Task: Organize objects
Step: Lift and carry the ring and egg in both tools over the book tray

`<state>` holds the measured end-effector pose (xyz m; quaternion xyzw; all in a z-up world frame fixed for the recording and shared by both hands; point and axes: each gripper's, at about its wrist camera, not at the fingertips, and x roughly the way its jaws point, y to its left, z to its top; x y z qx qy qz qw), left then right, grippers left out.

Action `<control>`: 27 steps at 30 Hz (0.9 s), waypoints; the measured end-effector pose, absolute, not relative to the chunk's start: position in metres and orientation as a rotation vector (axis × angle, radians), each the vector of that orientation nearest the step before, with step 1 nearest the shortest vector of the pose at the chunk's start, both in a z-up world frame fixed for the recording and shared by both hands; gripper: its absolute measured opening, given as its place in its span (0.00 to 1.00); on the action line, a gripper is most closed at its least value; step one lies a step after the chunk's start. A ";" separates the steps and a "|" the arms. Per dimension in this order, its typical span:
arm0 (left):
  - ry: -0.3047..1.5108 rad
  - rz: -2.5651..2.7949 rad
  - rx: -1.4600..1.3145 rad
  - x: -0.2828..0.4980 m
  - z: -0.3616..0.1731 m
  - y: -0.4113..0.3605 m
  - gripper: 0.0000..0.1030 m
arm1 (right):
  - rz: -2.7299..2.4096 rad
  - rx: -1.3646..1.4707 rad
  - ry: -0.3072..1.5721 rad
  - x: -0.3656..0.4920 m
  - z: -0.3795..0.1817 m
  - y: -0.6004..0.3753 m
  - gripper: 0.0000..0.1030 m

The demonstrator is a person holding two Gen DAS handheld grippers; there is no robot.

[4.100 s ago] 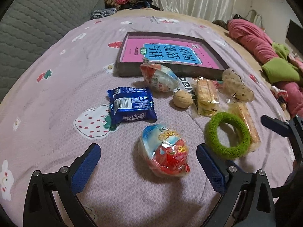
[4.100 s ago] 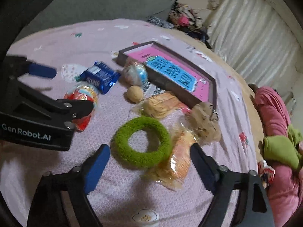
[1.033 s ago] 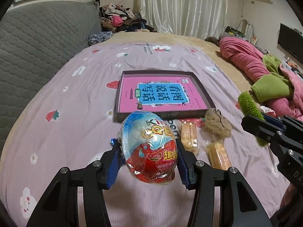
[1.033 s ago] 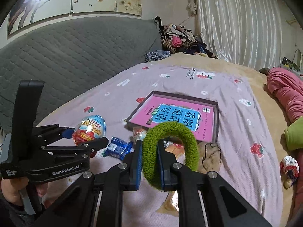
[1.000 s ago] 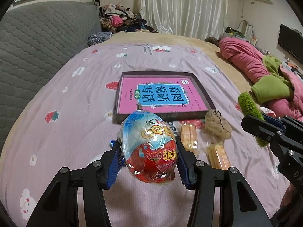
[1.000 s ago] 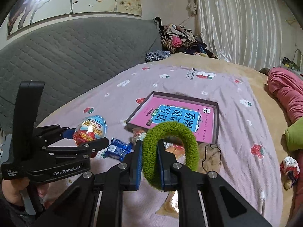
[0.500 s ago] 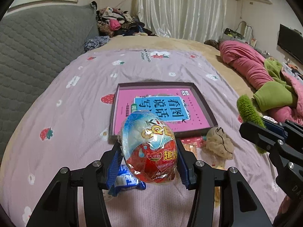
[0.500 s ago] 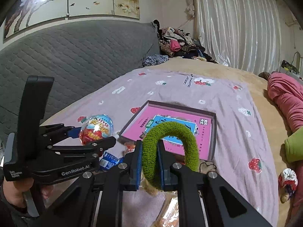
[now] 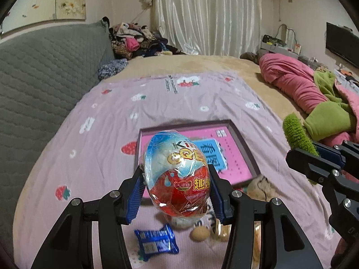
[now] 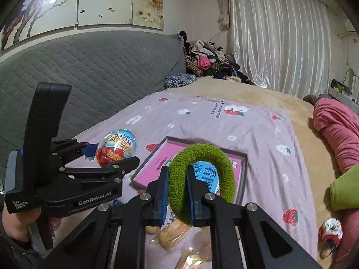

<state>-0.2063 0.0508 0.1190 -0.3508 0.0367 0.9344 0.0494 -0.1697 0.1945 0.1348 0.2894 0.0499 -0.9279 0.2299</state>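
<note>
My left gripper (image 9: 176, 191) is shut on a foil-wrapped toy egg (image 9: 176, 174), red below and blue-white above, held in the air in front of the pink tray (image 9: 241, 143). The right wrist view shows the same egg (image 10: 116, 148) at the left. My right gripper (image 10: 177, 192) is shut on one side of a fuzzy green ring (image 10: 203, 174), which stands upright above the tray (image 10: 243, 170). The ring's edge (image 9: 296, 132) shows at the right of the left wrist view. Both hang above the purple bedsheet (image 9: 107, 139).
On the sheet below lie a blue snack packet (image 9: 156, 242), a small brown ball (image 9: 199, 233), wrapped biscuits (image 10: 175, 229) and a beige plush (image 9: 260, 187). A grey quilted headboard (image 10: 101, 71) stands at the left. Pink and green bedding (image 9: 314, 96) lies at the right.
Both grippers have risen and moved toward the tray with the egg and the ring still held. The tray sits closer behind them, and the items on the sheet have slid lower in view.
</note>
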 end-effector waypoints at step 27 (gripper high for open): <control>0.070 2.842 -1.171 -0.343 0.080 0.047 0.53 | -2.517 0.916 0.211 -0.305 0.095 0.186 0.15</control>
